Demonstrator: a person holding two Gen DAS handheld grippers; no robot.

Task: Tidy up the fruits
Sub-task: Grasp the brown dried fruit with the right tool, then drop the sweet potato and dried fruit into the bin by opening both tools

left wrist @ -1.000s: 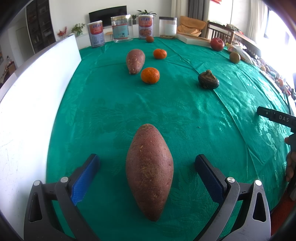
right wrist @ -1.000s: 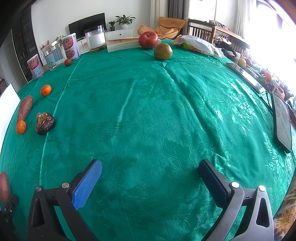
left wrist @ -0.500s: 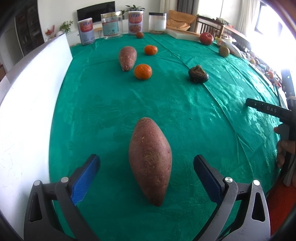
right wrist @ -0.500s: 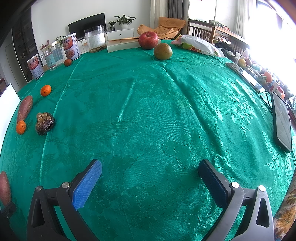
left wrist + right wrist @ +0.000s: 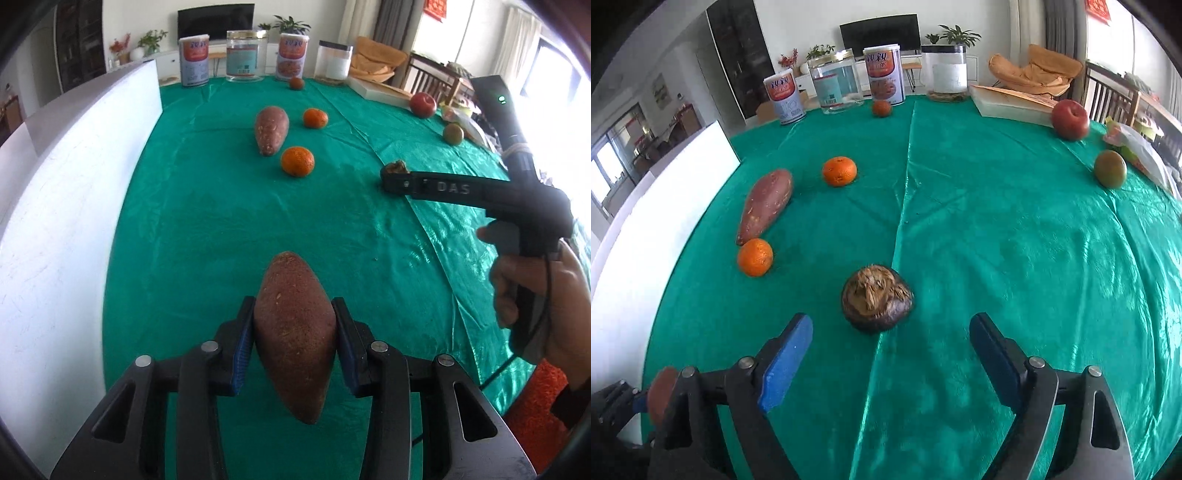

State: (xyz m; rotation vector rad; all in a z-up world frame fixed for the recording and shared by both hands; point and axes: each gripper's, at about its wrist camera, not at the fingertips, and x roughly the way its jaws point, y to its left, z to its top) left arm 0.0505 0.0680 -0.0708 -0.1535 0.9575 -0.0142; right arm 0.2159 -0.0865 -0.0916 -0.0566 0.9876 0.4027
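Reddish-brown and rough-skinned, the sweet potato point(image 5: 295, 336) sits pinched at its widest part between the fingers of the left gripper point(image 5: 294, 339), tapered tip pointing forward over the green tabletop point(image 5: 221, 221). It looks firm and fairly heavy, so this mid-body hold should keep it from pivoting. The right gripper point(image 5: 890, 350) is held low and level, fingers spread, with a dark, fibrous round fruit point(image 5: 877, 301) just ahead of the gap; it seems hard-shelled and best taken across its middle.

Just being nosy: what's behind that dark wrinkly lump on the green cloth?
Behind the dark lump is bare green tablecloth, then an orange and cans far back. The cloth directly under it is covered.
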